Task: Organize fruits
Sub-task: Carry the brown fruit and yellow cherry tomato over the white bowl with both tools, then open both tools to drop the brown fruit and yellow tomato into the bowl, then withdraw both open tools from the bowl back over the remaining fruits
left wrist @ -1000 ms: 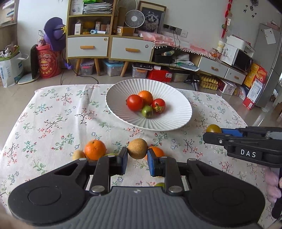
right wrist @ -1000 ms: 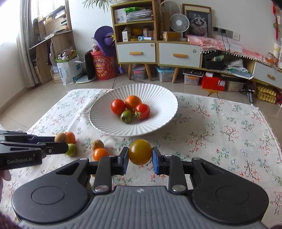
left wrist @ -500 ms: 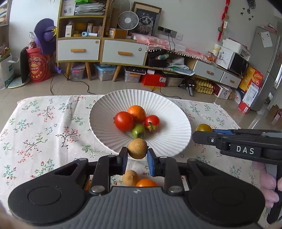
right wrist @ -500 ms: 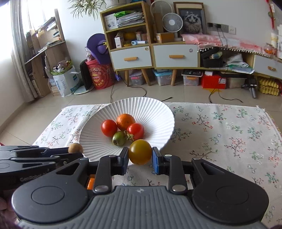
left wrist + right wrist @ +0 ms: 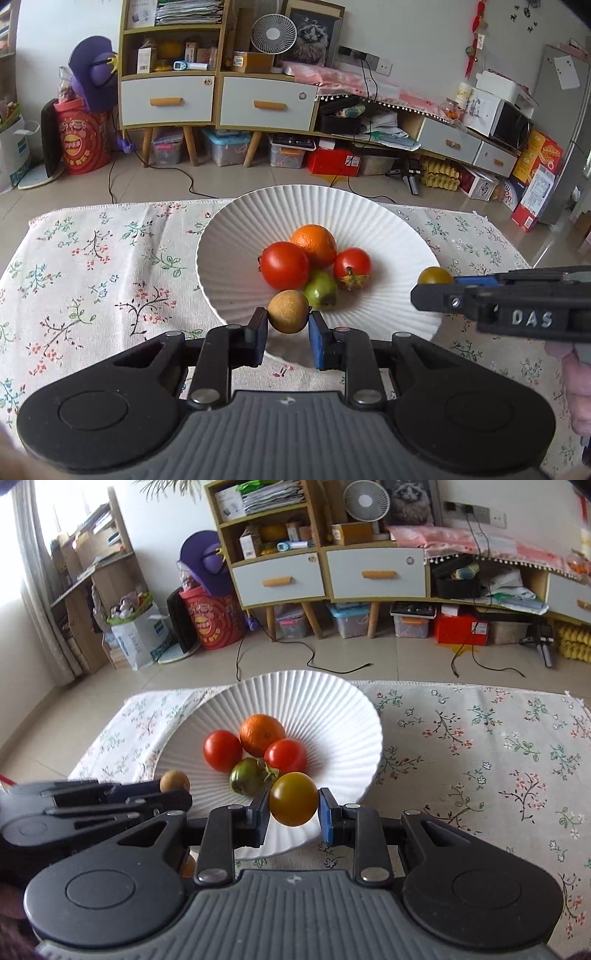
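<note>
A white ribbed plate [image 5: 388,229] [image 5: 332,709] on the flowered cloth holds an orange [image 5: 314,240], two red tomatoes [image 5: 285,265] and a small green fruit [image 5: 321,290]. My left gripper [image 5: 287,325] is shut on a tan round fruit [image 5: 288,311], held over the plate's near rim. My right gripper [image 5: 293,810] is shut on a yellow-orange tomato [image 5: 293,798], also over the near part of the plate, close to the green fruit [image 5: 246,775]. Each gripper shows in the other's view, the right gripper [image 5: 436,286] at the right and the left gripper [image 5: 173,788] at the left.
The flowered tablecloth [image 5: 480,738] spreads to the right and left of the plate. An orange fruit [image 5: 189,866] peeks out under my right gripper's body. A person's hand [image 5: 576,376] holds the right gripper. Shelves, drawers and boxes stand on the floor beyond the table.
Both grippers moved forward from the near part of the table to over the plate, each keeping its fruit. The loose fruits on the cloth slid out of the left wrist view.
</note>
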Action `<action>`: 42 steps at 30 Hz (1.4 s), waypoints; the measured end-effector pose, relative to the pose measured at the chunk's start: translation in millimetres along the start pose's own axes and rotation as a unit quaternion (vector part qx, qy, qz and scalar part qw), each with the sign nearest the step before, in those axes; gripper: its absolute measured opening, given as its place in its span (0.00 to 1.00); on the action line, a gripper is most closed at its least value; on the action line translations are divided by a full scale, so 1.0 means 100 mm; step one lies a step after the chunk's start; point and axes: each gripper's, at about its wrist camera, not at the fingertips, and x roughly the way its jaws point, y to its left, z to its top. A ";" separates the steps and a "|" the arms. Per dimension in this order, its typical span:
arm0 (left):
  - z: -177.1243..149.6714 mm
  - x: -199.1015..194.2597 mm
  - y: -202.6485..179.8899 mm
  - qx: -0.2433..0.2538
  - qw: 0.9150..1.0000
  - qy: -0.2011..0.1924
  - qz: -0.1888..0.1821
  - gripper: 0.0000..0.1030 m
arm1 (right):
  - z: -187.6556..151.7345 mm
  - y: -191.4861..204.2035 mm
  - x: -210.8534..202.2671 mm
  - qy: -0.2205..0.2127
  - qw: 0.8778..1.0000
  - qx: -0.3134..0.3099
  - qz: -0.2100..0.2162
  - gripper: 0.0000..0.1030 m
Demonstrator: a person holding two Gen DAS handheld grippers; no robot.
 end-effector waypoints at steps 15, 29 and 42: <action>0.01 0.05 -0.03 0.024 1.000 -0.004 0.008 0.31 | -0.05 0.09 0.01 0.002 0.999 -0.034 0.000 0.24; 0.00 -0.07 0.01 0.016 1.000 -0.014 0.001 0.56 | -0.05 0.01 -0.09 -0.006 1.000 0.005 0.011 0.41; -0.18 -0.31 0.17 -0.002 1.000 -0.010 0.007 0.83 | -0.17 0.05 -0.29 -0.012 1.000 0.020 0.013 0.73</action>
